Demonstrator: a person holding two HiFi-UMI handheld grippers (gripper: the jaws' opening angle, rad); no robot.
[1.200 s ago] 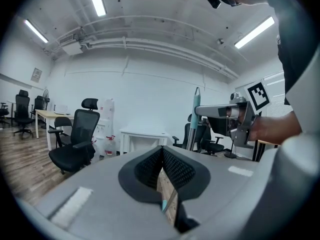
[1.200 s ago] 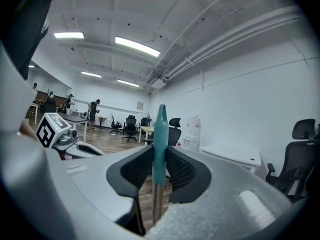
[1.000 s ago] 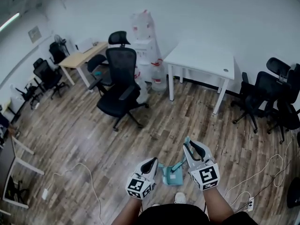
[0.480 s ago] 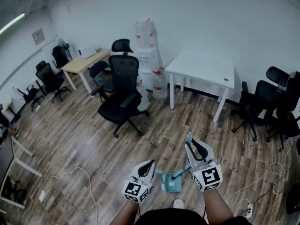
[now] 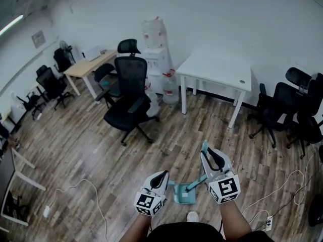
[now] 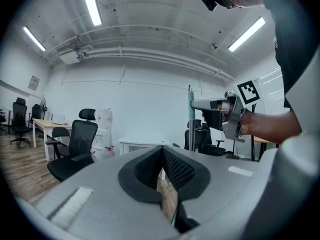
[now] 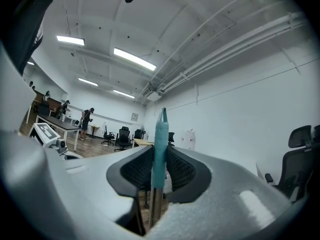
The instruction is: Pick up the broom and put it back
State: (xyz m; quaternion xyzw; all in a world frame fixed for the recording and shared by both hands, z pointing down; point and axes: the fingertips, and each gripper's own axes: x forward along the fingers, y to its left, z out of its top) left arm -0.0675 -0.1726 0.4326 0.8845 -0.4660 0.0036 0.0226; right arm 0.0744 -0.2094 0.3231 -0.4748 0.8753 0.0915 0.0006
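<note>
My right gripper [image 5: 206, 153] [image 7: 160, 160] is shut on the broom's handle [image 7: 161, 141], a metal pole with a teal grip that stands upright between the pads. The pole [image 5: 198, 179] slants down to a teal dustpan-like head [image 5: 184, 195] just above the wood floor in the head view. My left gripper [image 5: 163, 176] [image 6: 161, 158] sits left of that teal part with its pads closed together. A thin teal edge shows low between them, so it seems to pinch the dustpan's rim. The left gripper view shows the right gripper [image 6: 202, 104] clamped on the handle [image 6: 190, 115].
A black office chair [image 5: 128, 100] stands ahead on the left and a white table [image 5: 217, 69] ahead on the right. More black chairs [image 5: 290, 110] sit at the far right. White cables [image 5: 83, 185] and a power strip [image 5: 267, 220] lie on the floor. My shoe [image 5: 193, 216] is below the dustpan.
The right gripper has risen slightly with the broom. The left gripper has stayed beside the teal head, and both grips look the same.
</note>
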